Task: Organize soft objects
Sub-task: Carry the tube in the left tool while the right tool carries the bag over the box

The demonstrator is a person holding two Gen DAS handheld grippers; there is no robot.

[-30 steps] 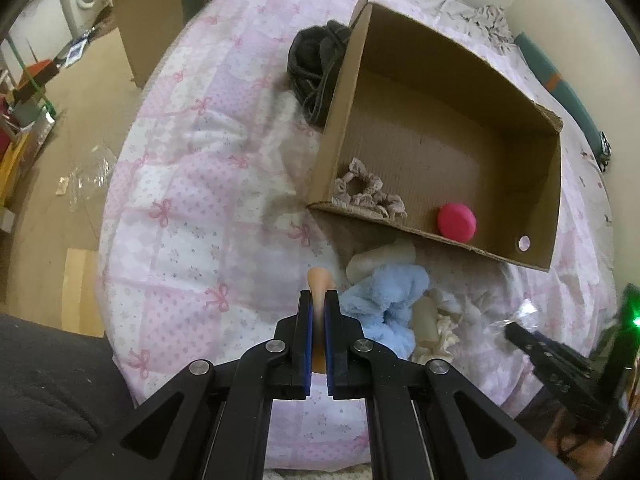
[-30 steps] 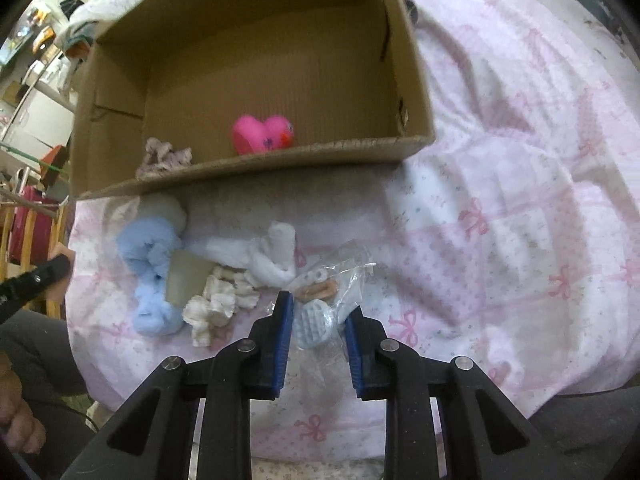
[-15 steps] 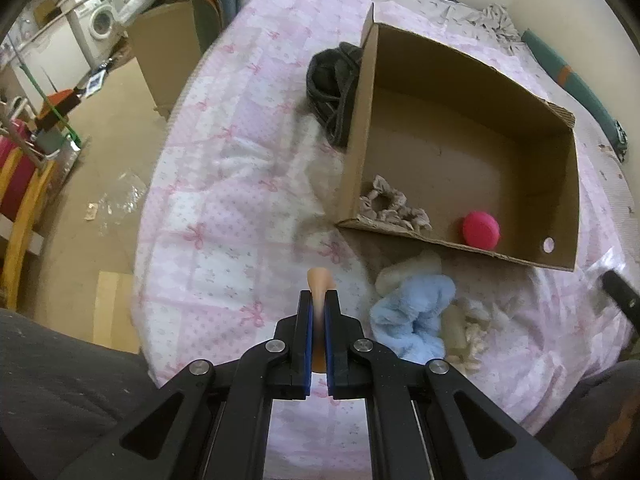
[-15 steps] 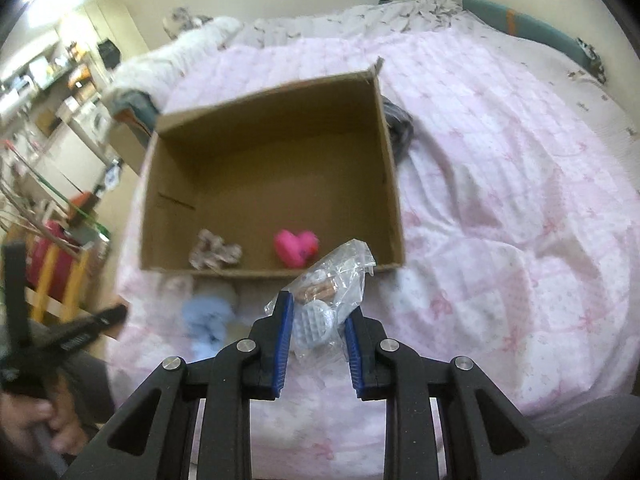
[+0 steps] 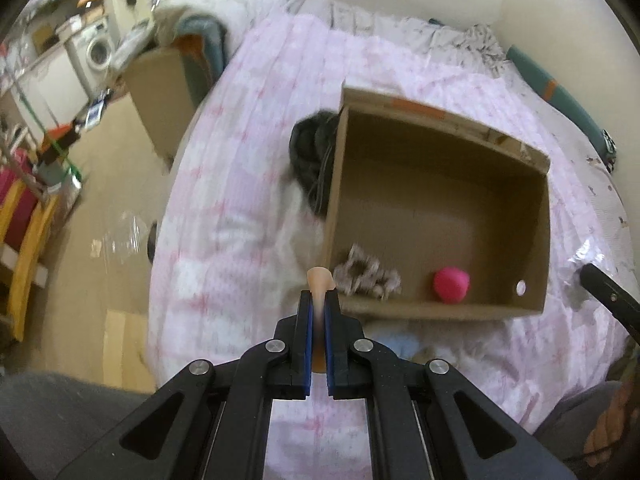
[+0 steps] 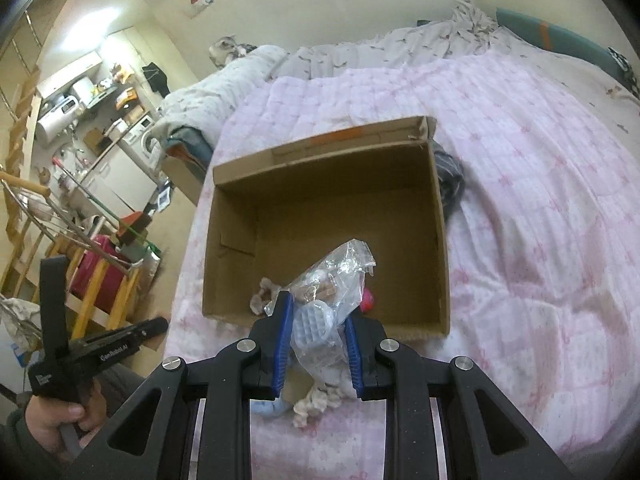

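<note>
An open cardboard box (image 5: 440, 216) (image 6: 328, 200) lies on a pink quilted bed. Inside are a beige scrunchie (image 5: 366, 274) and a pink ball (image 5: 451, 285). My left gripper (image 5: 318, 300) is shut on a thin peach soft piece (image 5: 319, 280), held above the box's near left corner. My right gripper (image 6: 318, 308) is shut on a clear plastic bag (image 6: 340, 280) with small soft items, held above the box's near wall. A blue soft item (image 5: 400, 343) and cream pieces (image 6: 316, 404) lie on the quilt in front of the box.
A dark bundle of cloth (image 5: 312, 152) lies against the box's left wall. The bed edge drops to a wooden floor (image 5: 100, 220) on the left, with another cardboard box (image 5: 160, 88) and clutter. The left gripper shows in the right wrist view (image 6: 100, 352).
Both grippers have risen and moved toward the box. The right gripper lifted the plastic bag off the quilt and now holds it over the box's near wall.
</note>
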